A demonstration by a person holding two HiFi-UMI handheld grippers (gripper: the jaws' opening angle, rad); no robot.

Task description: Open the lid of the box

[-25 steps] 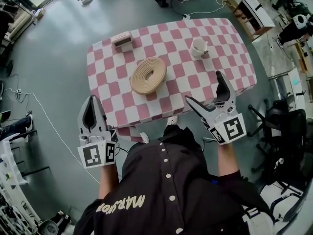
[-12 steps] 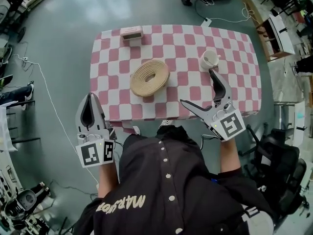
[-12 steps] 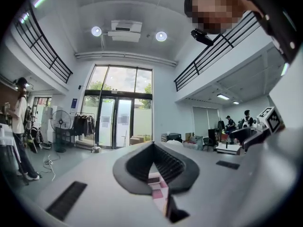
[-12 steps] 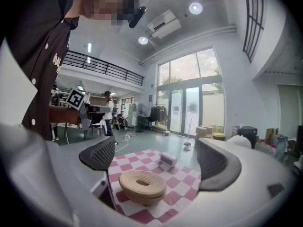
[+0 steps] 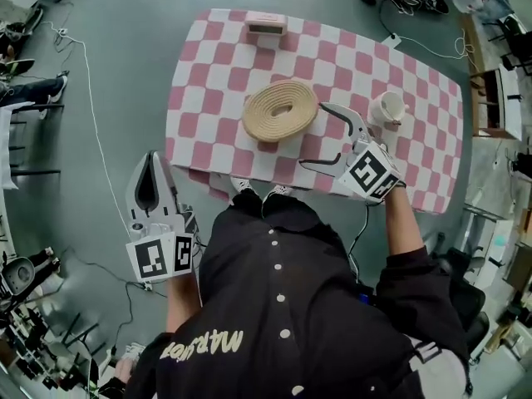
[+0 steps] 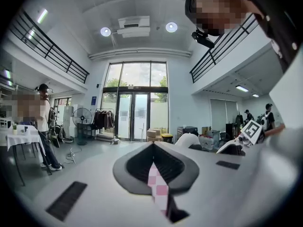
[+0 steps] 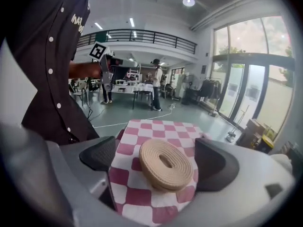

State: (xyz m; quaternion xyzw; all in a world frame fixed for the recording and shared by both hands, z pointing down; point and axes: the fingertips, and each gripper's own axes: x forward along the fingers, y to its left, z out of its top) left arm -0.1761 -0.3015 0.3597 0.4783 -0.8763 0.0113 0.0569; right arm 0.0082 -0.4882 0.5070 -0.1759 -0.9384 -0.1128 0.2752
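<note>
On the checked table (image 5: 208, 123), a woven ring (image 5: 280, 110) lies at centre with a white cup (image 5: 387, 109) to its right. The box (image 5: 266, 28) sits at the far edge, beyond the ring. The right gripper (image 5: 312, 134) is released beside the ring. The left gripper (image 5: 152, 160), clenched and empty, hangs off the table.

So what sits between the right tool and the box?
The woven ring on the checked cloth, between the open right tool and the box; the head view shows it.
</note>
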